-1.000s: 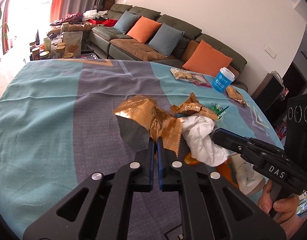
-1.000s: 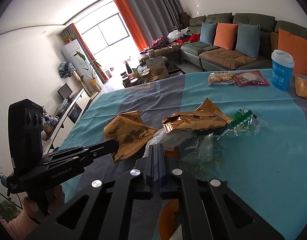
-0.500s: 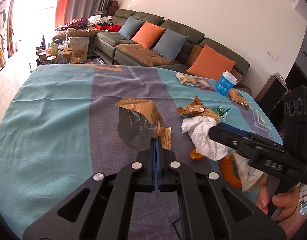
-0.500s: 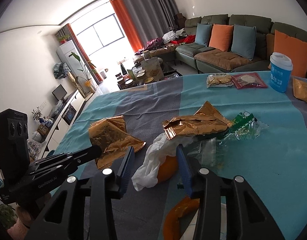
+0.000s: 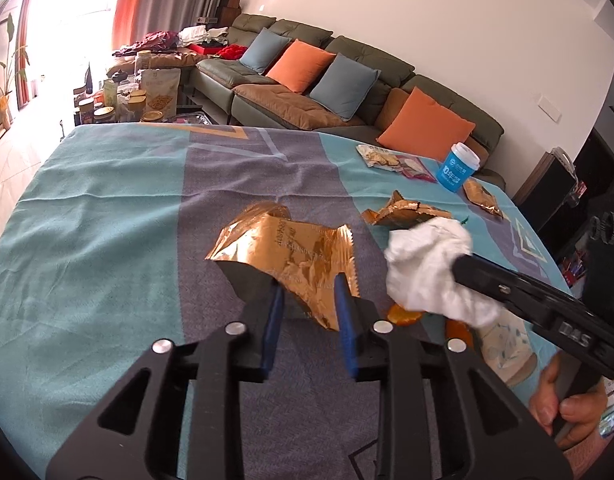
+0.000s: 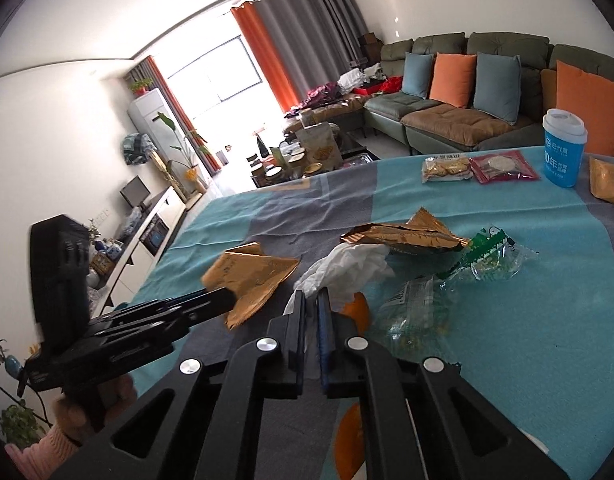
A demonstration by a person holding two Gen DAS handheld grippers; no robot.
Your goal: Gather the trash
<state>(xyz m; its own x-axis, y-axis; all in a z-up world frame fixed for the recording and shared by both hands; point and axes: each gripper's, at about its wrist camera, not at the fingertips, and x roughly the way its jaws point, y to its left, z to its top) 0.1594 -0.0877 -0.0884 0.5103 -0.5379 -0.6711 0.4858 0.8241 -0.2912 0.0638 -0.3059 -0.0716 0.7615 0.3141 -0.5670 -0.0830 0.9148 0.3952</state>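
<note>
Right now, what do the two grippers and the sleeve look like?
Both grippers are black frames with blue pads and silver round bolts. The right gripper carries white lettering on its side; the left gripper has a boxy black housing. A pink knit sleeve shows.

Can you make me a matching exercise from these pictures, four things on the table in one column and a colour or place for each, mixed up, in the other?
Things:
1. white tissue
2. gold wrapper
3. lidded cup
4. clear wrapper with green print

Descriptions:
A. blue, standing at the far edge near the sofa
B. between the left gripper's parted fingers
C. pinched by the right gripper
D. lying flat, to the right of the tissue in the right wrist view

Pairs: 1-C, 2-B, 3-A, 4-D
</note>
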